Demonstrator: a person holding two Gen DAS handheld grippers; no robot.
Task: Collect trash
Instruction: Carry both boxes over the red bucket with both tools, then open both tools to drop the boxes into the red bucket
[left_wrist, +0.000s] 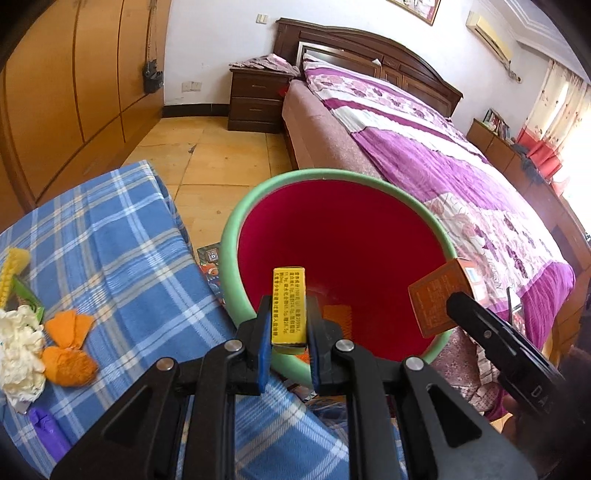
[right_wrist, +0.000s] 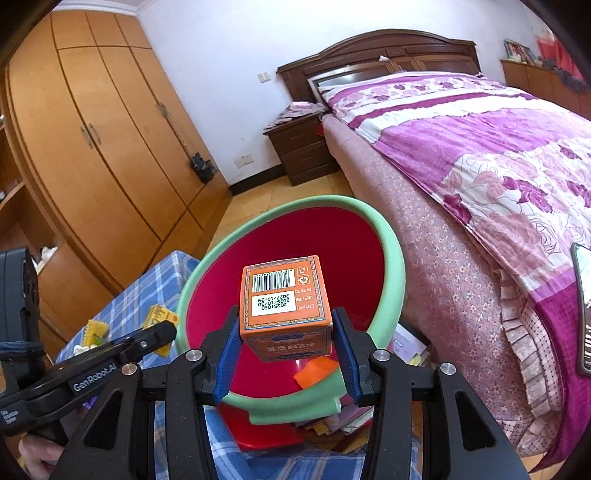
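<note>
Two boxes sit clamped between jaws, over bin (left_wrist: 236, 221).

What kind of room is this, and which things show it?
Most likely a home bedroom: a made bed with a dark wooden headboard, a nightstand beside it, and a tall wooden wardrobe along the wall.

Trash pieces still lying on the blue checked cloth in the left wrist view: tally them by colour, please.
Orange: 2, scraps and
White: 1, crumpled tissue
Yellow: 1, ridged piece
Green: 1, wrapper
Purple: 1, piece
Total: 6
</note>
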